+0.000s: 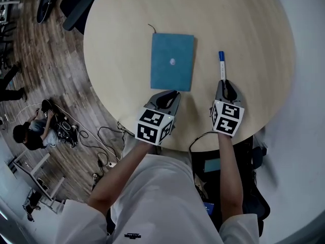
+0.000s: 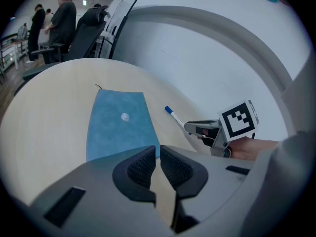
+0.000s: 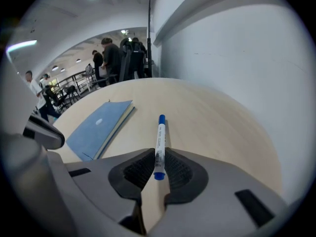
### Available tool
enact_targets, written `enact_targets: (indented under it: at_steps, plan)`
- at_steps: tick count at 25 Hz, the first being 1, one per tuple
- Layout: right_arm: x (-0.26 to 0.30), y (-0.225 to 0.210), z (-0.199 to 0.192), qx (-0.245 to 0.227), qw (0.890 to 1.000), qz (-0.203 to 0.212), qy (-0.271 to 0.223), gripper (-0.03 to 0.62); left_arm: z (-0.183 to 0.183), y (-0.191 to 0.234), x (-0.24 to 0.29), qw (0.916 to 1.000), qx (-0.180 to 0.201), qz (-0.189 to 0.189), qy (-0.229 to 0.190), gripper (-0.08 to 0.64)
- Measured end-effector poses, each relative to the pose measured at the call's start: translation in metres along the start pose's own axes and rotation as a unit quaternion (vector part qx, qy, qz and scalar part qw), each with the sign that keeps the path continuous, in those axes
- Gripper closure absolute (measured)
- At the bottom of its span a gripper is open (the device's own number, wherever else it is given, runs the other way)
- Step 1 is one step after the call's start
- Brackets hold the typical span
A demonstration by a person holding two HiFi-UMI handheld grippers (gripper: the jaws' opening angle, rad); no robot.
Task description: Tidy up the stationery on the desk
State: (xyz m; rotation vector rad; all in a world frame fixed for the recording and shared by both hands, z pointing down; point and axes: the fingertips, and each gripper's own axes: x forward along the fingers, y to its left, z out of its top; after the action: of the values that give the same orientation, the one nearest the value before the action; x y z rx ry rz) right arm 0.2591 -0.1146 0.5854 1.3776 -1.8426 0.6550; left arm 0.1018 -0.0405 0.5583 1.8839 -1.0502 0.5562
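Note:
A blue notebook [image 1: 172, 61] [image 2: 118, 125] [image 3: 98, 125] lies flat in the middle of the round pale wooden table [image 1: 122, 39]. My left gripper [image 1: 171, 94] [image 2: 158, 164] is at its near right corner, jaws shut on the cover's edge. To the right lies a white pen with blue caps [image 1: 222, 65] [image 2: 174, 116] [image 3: 160, 137], pointing away from me. The pen's near end sits between the pads of my right gripper [image 1: 226, 88] [image 3: 159, 169], which press on it from both sides while it rests on the table.
The table's near edge [image 1: 183, 144] runs just behind both grippers. Left of the table, a person [image 1: 33, 131] sits on the wooden floor among cables. A dark bag [image 1: 244, 187] stands under the edge at the right. Chairs and standing people [image 2: 61, 19] are beyond the far side.

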Motion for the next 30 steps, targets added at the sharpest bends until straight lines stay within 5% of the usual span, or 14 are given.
enact_targets:
  at_steps: [19,25,30]
  plan:
    - [0.019,0.086,0.013,0.063,0.995,0.082,0.014,0.509,0.003,0.032,-0.004,0.9998,-0.017,0.004,0.005,0.517]
    - [0.026,0.106,0.016,0.121,0.984,0.126,0.02,0.509,0.005,0.038,-0.006,0.9998,-0.018,0.005,0.004,0.517]
    - [0.028,0.118,0.02,0.118,0.981,0.149,0.024,0.509,0.006,0.043,-0.008,0.9998,-0.019,0.004,0.001,0.517]
